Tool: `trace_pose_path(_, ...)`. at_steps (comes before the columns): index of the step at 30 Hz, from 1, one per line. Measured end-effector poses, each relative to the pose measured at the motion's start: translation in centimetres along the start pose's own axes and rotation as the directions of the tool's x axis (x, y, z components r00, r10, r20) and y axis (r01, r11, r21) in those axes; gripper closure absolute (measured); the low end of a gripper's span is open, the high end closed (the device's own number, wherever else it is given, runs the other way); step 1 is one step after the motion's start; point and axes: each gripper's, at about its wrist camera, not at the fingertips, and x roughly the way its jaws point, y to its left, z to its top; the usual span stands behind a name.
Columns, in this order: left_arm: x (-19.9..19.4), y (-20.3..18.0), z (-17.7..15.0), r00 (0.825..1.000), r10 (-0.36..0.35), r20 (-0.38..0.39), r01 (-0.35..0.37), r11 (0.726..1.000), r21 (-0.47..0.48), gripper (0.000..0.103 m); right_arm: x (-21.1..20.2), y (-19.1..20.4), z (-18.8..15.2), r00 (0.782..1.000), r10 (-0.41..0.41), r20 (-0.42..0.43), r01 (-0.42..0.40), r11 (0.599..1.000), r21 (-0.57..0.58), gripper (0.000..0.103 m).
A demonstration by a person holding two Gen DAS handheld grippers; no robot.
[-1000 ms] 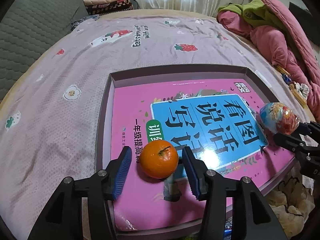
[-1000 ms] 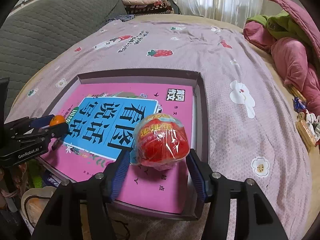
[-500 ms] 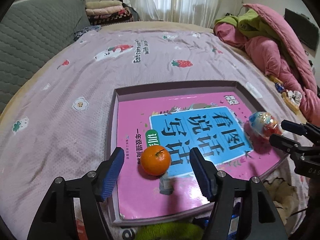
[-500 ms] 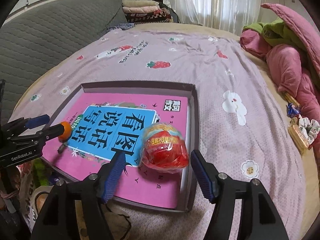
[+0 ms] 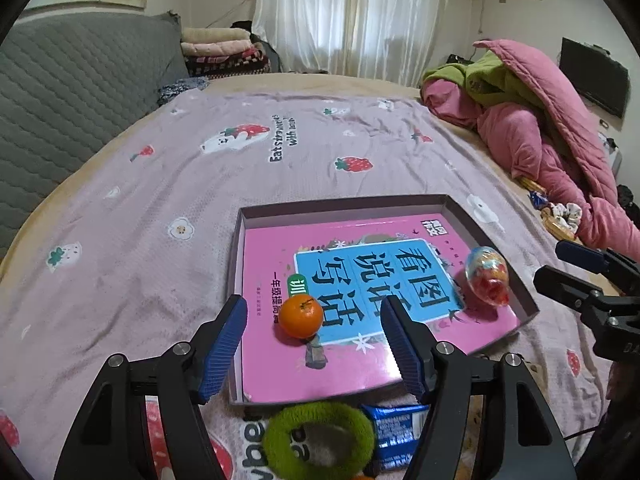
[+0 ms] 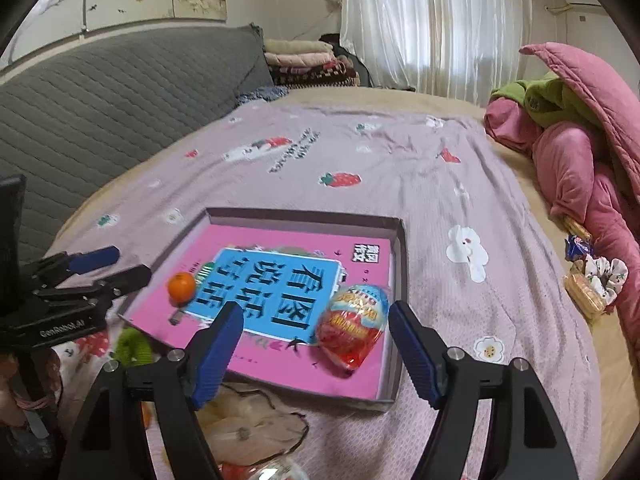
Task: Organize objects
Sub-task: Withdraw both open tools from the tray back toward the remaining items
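Small round orange mandarin (image 5: 301,317) and foil-wrapped red-blue plastic egg (image 6: 354,325) lie on pink book (image 5: 320,360) in shallow grey cardboard tray (image 5: 344,202); left gripper (image 5: 314,344) and right gripper (image 6: 316,350) fingers just spread apart, empty; fuzzy green ring (image 5: 320,438), blue snack packet (image 5: 396,432) left outside near edge

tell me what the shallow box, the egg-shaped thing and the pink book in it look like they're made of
Shallow box: probably cardboard, matte mauve-grey, with thin straight folded walls.
Egg-shaped thing: looks like a hard shell under glossy clear plastic wrap, going by the crinkles and glare; the inside can't be told.
Pink book: paper with a glossy laminated cover, which catches light reflections.
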Motion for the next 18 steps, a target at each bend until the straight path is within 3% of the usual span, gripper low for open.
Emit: trace_pose_path(18, -3.8, -0.1, -2.5, 1.000, 0.006, -0.002, -0.006, 1.000, 0.006, 0.032, -4.1, 2.4, -0.7, 0.996, 0.011, 0.094, -0.010, 1.000, -0.016, 0.024)
